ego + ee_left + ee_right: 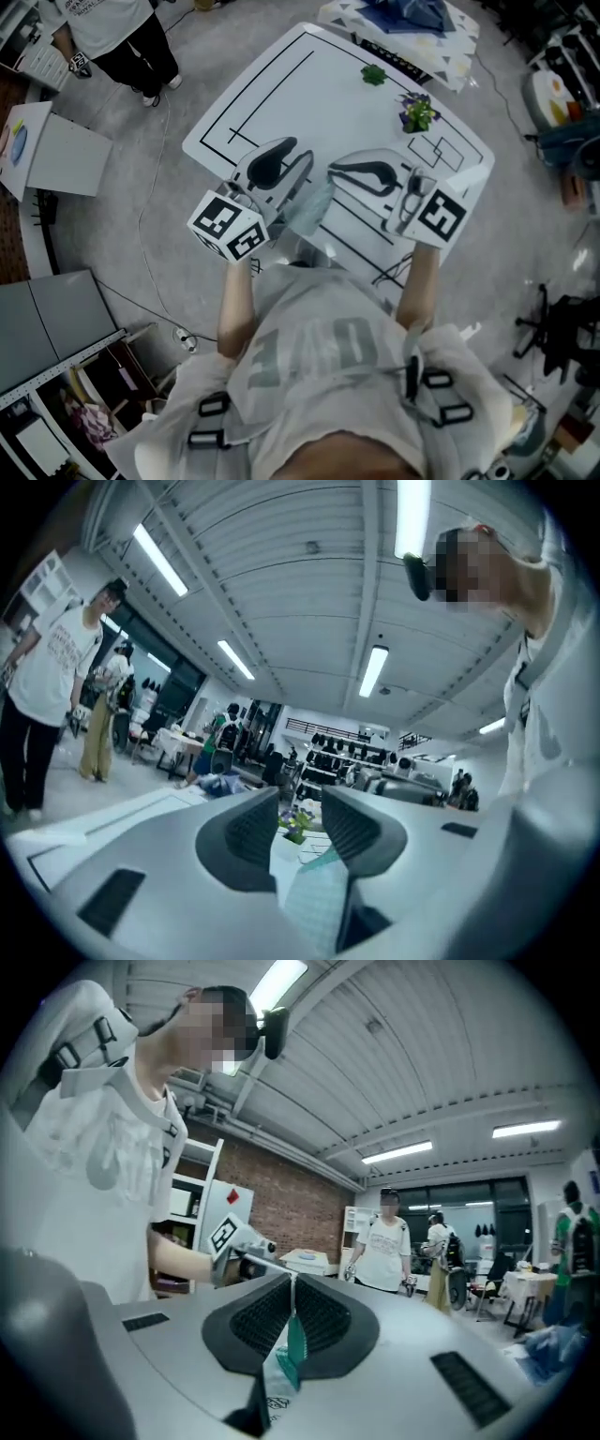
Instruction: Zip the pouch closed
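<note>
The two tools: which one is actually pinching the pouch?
The right tool, whose jaws are shut on the edge of the pouch. The left tool has its jaws apart, with the pouch between them.

The person wears a pale grey, short-sleeved T-shirt [309, 309] with large faded letters [352, 342] across the chest, under light harness straps [70, 1068] with black buckles [214, 405]. A dark camera [274, 1033] sits at the head. The left gripper [300, 808] and right gripper [292, 1283] are smooth grey shells with dark ribbed pads [246, 832] and black-and-white marker cubes [228, 228].
</note>
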A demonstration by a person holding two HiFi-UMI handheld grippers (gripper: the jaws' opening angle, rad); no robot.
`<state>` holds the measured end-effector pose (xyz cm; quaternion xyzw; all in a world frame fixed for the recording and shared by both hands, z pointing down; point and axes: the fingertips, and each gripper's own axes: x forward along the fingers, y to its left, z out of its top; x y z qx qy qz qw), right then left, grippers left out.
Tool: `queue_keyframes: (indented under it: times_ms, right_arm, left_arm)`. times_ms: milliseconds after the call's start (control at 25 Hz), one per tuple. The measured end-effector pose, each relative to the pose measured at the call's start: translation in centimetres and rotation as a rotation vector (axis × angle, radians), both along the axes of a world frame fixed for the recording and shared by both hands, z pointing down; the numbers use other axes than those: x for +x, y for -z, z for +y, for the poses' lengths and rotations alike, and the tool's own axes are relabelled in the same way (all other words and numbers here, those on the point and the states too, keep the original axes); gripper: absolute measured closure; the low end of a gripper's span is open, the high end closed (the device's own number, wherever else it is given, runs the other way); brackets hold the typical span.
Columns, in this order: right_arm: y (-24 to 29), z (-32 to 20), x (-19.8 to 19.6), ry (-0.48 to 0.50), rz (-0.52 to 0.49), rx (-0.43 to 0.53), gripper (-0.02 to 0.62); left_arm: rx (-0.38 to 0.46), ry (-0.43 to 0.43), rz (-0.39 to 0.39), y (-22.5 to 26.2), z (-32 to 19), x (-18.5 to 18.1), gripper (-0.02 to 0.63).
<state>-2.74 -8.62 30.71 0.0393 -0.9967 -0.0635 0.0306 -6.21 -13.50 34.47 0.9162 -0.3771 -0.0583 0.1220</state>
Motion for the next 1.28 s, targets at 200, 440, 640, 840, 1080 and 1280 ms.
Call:
queue_keyframes:
  times_ms: [200,440,640,840,1080,1280]
  right_arm:
    - [-2.5,4.1,0.3,0.231,0.085,-0.019,0.574]
    - [-3.0,5.0,0.8,0.264,0.085,-0.054,0.575]
    - [-2.0,1.8,1.9,0.114,0.022,-0.064,0.575]
    - [-1.3,-0.5,2.0,-0.002,-0.032,-0.102,0.575]
    - [-1.9,-1.4,1.3,-0.066,-0.012,-0.122,0.574]
    - [-1.6,-2.6,2.2,-0.128,-0.055,-0.138,0.574]
  left_arm:
    - [-0.249,-0.276,0.234,-0.5,1.6,2.9,0.479]
    - [-0.379,-0.571,0.394,-1.3,5.0,4.9,0.480]
    - [-0.281,-0.601,0.438,-0.9,5.7,4.3,0.449]
    - [-0.199,-0.550,0.174,-2.9,5.5,5.8,0.425]
    - [-0.152,-0.375,-0.039,-5.5,3.1,5.8,0.425]
    - [-0.154,-0.379,-0.164,-7.0,3.4,6.2,0.470]
